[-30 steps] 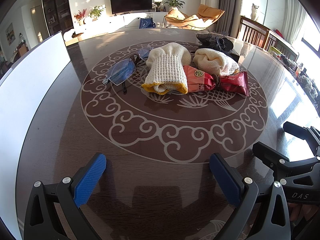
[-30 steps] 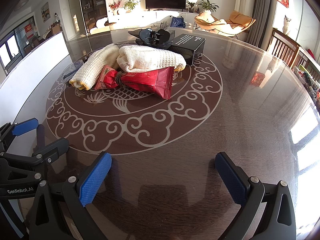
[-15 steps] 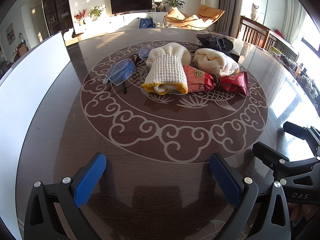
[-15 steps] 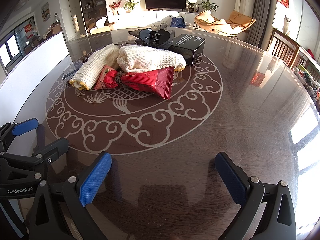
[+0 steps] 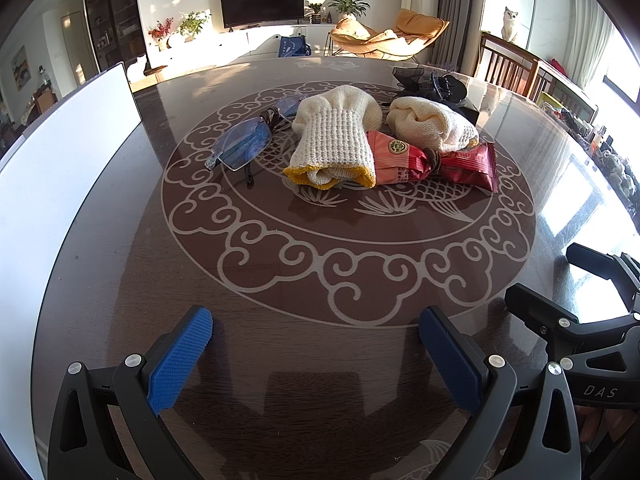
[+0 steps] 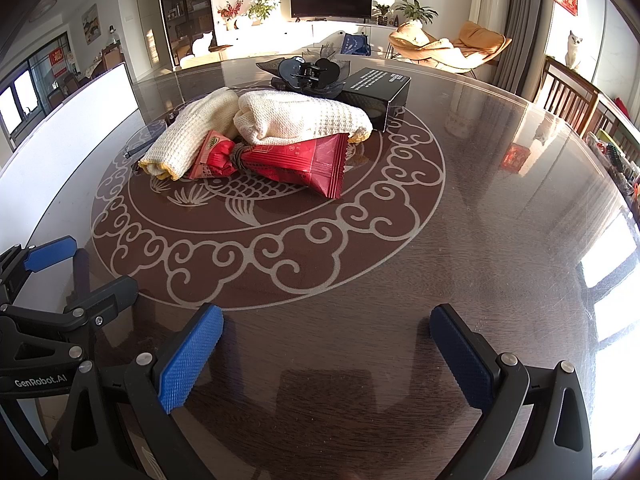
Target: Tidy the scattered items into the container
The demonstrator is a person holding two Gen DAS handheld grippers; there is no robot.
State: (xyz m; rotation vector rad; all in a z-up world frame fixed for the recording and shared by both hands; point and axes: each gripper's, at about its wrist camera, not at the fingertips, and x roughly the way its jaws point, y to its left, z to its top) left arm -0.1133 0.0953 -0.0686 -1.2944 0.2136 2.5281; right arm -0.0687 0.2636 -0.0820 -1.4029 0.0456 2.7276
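Observation:
A pile lies at the middle of the round dark table [image 5: 320,280]: two cream knit gloves [image 5: 336,140] [image 6: 304,120], a red snack packet [image 5: 432,160] [image 6: 288,160], glasses with blue lenses [image 5: 244,144], a black hair clip [image 6: 308,72] and a black box [image 6: 376,88]. A white container [image 5: 60,152] stands along the table's left edge. My left gripper [image 5: 316,344] is open and empty near the front edge. My right gripper [image 6: 324,340] is open and empty beside it, to the right.
Wooden chairs [image 5: 508,68] stand behind the table at the right. A living room with a TV and an orange lounge chair lies beyond. Each gripper shows at the edge of the other's view [image 5: 580,320] [image 6: 48,304].

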